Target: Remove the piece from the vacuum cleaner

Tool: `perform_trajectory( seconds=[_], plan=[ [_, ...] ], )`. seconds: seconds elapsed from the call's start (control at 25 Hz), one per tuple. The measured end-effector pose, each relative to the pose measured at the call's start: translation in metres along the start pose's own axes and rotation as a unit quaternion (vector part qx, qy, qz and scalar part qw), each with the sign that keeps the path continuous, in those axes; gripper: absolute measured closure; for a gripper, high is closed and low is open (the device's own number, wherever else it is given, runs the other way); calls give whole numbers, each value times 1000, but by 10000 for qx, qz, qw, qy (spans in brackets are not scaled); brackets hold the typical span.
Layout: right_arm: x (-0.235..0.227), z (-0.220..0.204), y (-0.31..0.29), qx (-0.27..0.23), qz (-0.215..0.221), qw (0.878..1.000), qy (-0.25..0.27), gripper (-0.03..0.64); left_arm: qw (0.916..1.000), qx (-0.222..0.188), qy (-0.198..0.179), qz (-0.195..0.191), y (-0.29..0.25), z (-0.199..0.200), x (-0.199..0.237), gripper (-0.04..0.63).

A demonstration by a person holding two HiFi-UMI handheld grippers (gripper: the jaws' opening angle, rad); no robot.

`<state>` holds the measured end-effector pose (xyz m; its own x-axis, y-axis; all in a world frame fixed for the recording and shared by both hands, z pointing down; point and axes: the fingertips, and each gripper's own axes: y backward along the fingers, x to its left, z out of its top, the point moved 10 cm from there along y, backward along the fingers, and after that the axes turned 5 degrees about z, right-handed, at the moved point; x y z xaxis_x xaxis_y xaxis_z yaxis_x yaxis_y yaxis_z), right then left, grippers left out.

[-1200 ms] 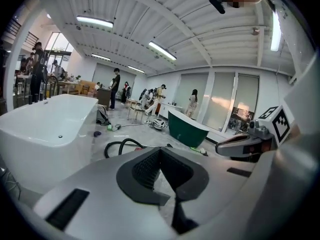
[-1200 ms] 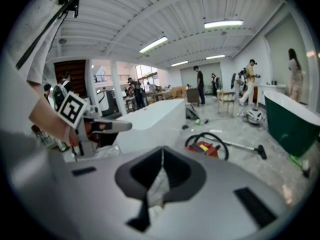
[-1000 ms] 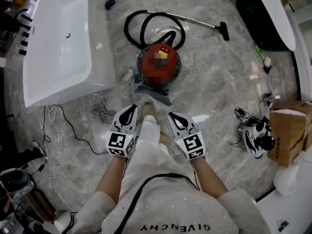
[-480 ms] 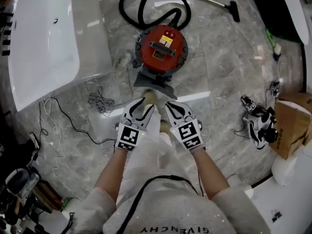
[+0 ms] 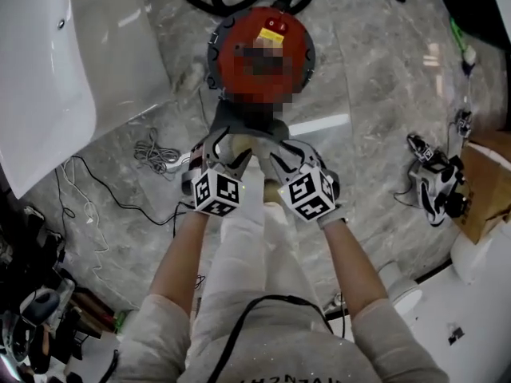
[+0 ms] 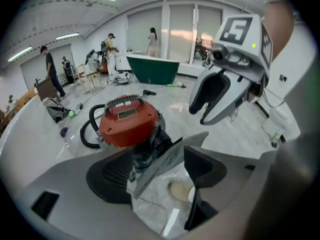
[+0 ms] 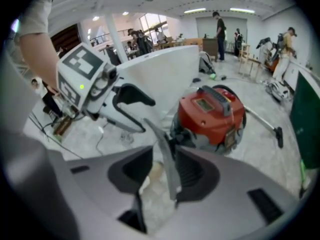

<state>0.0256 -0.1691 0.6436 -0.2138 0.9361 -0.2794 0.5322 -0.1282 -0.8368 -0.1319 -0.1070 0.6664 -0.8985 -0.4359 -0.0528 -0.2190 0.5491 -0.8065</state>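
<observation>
The left gripper (image 5: 226, 144) and right gripper (image 5: 279, 152) have just been opening. Each pair of fingers now stands apart, astride the grey piece (image 5: 239, 120) without pinching it. The piece is a thin, flat, stiff plastic wedge at the near foot of the round red vacuum cleaner (image 5: 231, 62). It is probably light and smooth, so take its side edges. A ribbed black hose (image 6: 85, 134) lies beyond.

Floor (image 5: 375, 110): grey veined marble, glossy.
- Vacuum cleaner (image 5: 231, 54), red round drum, standing upright near the middle.
- Hose (image 6: 86, 130), black, looped on the floor beyond the drum.
- Flat grey piece (image 5: 231, 118), at the drum's near side, touching it.
- Bathtub (image 5: 56, 70), white, standing at the left.
- Cable (image 5: 153, 152), grey, bunched beside the bathtub.
- Cord (image 5: 102, 195), thin, black, trailing near the cable.
- Shoes (image 5: 435, 183), black and white, at the right.
- Cardboard box (image 5: 489, 183), just beside the shoes.
</observation>
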Motion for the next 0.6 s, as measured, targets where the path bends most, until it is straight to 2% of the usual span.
perform_trajectory(
  seconds=[0.12, 0.32, 0.6],
  plan=[
    [-11, -9, -22, 359, -88, 9992, 142, 454, 9969, 499, -615, -41, -29, -13, -2, 253],
    [-19, -17, -59, 797, -103, 9961, 359, 433, 9827, 970, -1516, -434, -63, -25, -7, 252],
    [-23, -24, -87, 1125, 12, 9920, 578, 434, 9666, 1198, -2148, -718, -87, -34, -21, 253]
  ],
)
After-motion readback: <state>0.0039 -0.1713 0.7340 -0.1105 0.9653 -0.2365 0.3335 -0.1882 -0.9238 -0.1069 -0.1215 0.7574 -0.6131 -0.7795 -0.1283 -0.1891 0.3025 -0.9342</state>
